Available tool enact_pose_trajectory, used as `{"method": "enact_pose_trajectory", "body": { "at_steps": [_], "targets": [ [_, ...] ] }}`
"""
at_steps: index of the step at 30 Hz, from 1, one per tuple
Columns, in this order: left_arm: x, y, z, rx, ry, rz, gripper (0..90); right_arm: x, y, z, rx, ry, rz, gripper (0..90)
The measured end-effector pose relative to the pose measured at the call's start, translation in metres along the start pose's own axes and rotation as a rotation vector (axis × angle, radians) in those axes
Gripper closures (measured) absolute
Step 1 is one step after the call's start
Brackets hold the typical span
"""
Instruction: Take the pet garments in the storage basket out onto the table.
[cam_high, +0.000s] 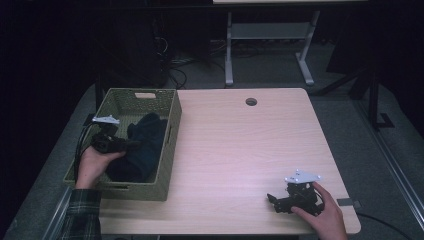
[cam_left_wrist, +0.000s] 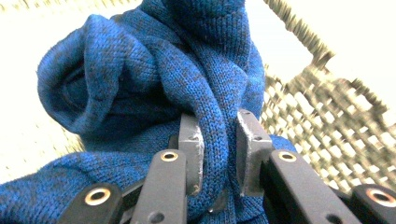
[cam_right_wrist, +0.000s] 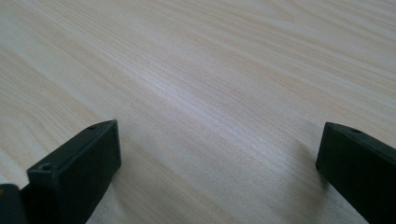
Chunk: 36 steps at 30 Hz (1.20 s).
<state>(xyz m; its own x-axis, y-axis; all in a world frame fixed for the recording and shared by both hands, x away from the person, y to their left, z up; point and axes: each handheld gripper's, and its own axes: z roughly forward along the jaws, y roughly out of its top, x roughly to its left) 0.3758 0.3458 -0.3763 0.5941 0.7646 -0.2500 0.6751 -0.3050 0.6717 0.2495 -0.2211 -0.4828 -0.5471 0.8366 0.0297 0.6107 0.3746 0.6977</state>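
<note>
A dark blue knitted garment (cam_high: 145, 145) lies bunched inside the green woven basket (cam_high: 170, 150) at the table's left side. My left gripper (cam_high: 131, 143) reaches into the basket from the left and is shut on a fold of the blue knit (cam_left_wrist: 212, 93), which is pinched between the two grey pads (cam_left_wrist: 192, 149). My right gripper (cam_high: 272, 199) rests low on the wooden table (cam_high: 240, 150) near the front right corner. In the right gripper view its jaws stand wide apart over bare wood, with nothing between the fingers (cam_right_wrist: 79, 163).
The basket wall (cam_left_wrist: 327, 121) rises close behind the garment in the left gripper view. A round cable hole (cam_high: 251, 102) sits near the table's far edge. A desk frame and cables stand on the floor beyond the table.
</note>
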Motion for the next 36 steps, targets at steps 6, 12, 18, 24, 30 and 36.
{"method": "enact_pose_trajectory", "body": {
  "at_steps": [6, 12, 18, 24, 30, 36],
  "targets": [
    [0.0, 0.003, -0.02, -0.128, -0.017, -0.024, 75.0, 0.0, 0.0, 0.0, 0.0, 0.0, 0.0, 0.0],
    [-0.01, 0.013, -0.037, -0.221, -0.038, -0.003, 74.9, 0.0, 0.0, 0.0, 0.0, 0.0, 0.0, 0.0],
    [-0.02, 0.023, -0.05, -0.297, -0.056, 0.021, 74.9, 0.0, 0.0, 0.0, 0.0, 0.0, 0.0, 0.0],
    [-0.032, 0.034, -0.062, -0.356, -0.073, 0.05, 74.9, 0.0, 0.0, 0.0, -0.001, 0.0, 0.0, 0.0],
    [-0.043, 0.043, -0.069, -0.379, -0.081, 0.076, 74.9, 0.0, 0.0, 0.0, 0.0, 0.0, 0.0, 0.0],
    [-0.059, 0.056, -0.07, -0.4, -0.099, 0.115, 74.9, 0.0, 0.0, 0.0, -0.001, 0.0, 0.001, 0.0]
  ]
}}
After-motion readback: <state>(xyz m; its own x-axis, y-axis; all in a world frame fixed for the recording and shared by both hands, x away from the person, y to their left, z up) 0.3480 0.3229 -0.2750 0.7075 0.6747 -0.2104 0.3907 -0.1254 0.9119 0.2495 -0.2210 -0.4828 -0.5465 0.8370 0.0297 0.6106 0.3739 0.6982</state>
